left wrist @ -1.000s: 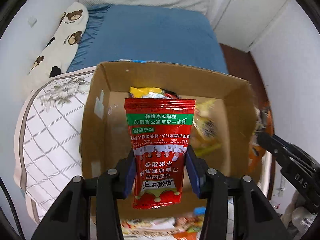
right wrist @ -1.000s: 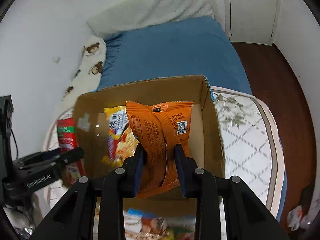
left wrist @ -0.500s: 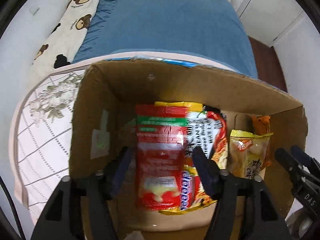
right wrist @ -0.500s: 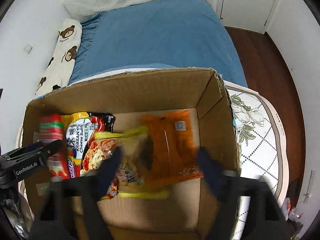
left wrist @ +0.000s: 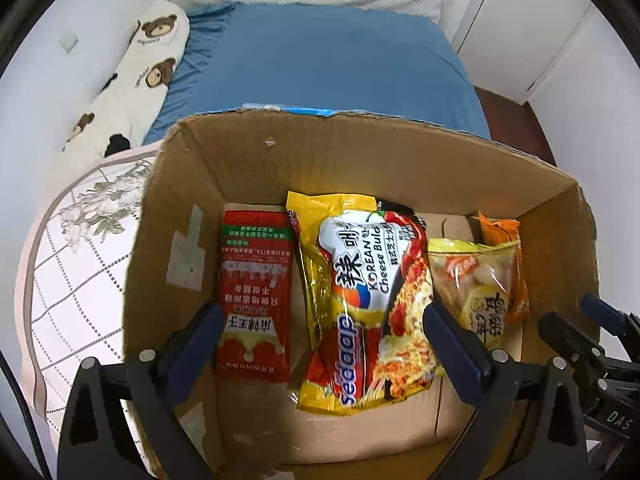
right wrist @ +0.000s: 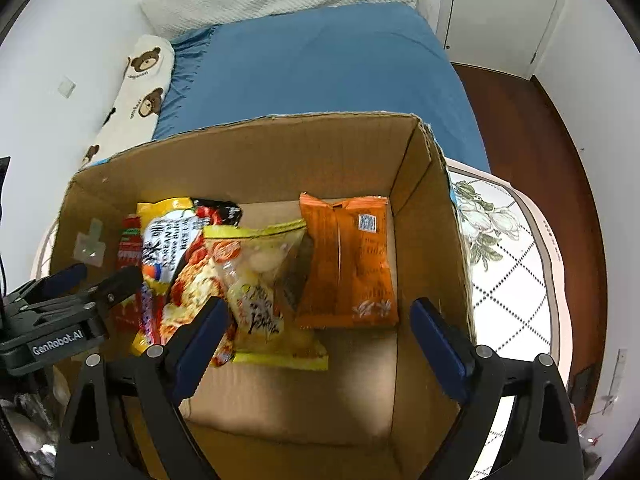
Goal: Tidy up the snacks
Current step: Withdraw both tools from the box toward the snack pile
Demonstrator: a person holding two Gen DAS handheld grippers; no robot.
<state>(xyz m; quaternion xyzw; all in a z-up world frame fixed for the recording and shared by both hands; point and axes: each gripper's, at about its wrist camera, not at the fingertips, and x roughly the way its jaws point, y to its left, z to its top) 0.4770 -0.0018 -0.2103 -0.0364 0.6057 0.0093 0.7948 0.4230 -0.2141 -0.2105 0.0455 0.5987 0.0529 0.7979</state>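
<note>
An open cardboard box (left wrist: 392, 152) (right wrist: 248, 152) holds several snack packets. A red packet (left wrist: 254, 300) (right wrist: 127, 256) lies at its left side. Beside it lie a yellow and black noodle packet (left wrist: 368, 300) (right wrist: 176, 248), a clear yellow-edged packet (left wrist: 476, 280) (right wrist: 264, 292) and an orange packet (left wrist: 504, 232) (right wrist: 348, 264) at the right. My left gripper (left wrist: 320, 336) is open and empty above the box's left part. My right gripper (right wrist: 320, 328) is open and empty above the box's right part. Each gripper shows at the edge of the other's view.
The box stands on a white quilted floral cover (left wrist: 72, 264) (right wrist: 508, 272). Behind it is a blue bed (left wrist: 332, 68) with a bear-print pillow (left wrist: 136, 76). White doors (left wrist: 532, 28) and a brown wooden floor (right wrist: 532, 128) lie to the right.
Both grippers moved over the box and opened. The red packet left my left gripper and the orange packet left my right gripper; both now lie in the box.
</note>
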